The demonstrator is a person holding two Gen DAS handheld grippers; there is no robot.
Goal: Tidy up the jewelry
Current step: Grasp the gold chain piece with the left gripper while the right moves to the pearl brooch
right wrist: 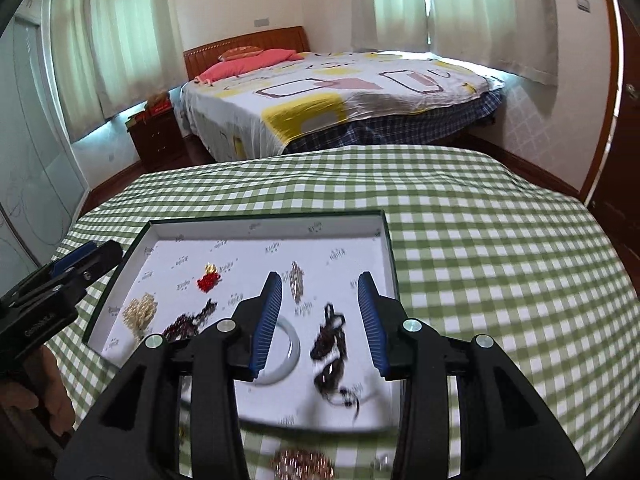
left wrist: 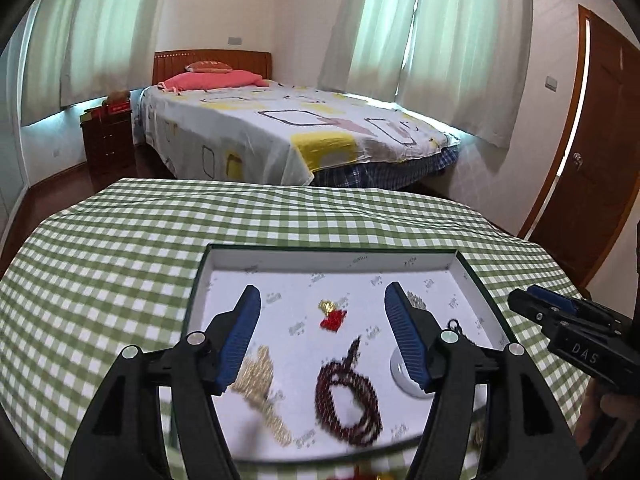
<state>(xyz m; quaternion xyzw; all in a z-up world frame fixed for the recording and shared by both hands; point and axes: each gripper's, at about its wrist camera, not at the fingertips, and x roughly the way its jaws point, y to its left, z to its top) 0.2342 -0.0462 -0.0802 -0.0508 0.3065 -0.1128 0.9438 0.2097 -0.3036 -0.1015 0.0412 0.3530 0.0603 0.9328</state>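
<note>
A shallow white-lined box (left wrist: 328,258) (right wrist: 264,226) lies on the green checked table. In it lie a dark red bead bracelet (left wrist: 346,400) (right wrist: 188,322), a gold chain (left wrist: 260,380) (right wrist: 140,310), a red and gold charm (left wrist: 333,314) (right wrist: 209,279), a white bangle (left wrist: 400,372) (right wrist: 286,354), a silvery chain (right wrist: 296,282) and a dark bead string (right wrist: 332,344). My left gripper (left wrist: 322,328) is open above the red bracelet. My right gripper (right wrist: 320,316) is open above the dark bead string. A rose-gold piece (right wrist: 304,464) lies on the cloth in front of the box.
The table is covered by a green checked cloth (left wrist: 120,248) (right wrist: 500,260). A bed (left wrist: 280,128) stands beyond the far edge, a nightstand (left wrist: 108,144) at its left, a brown door (left wrist: 592,160) at right. Each gripper shows at the other view's edge.
</note>
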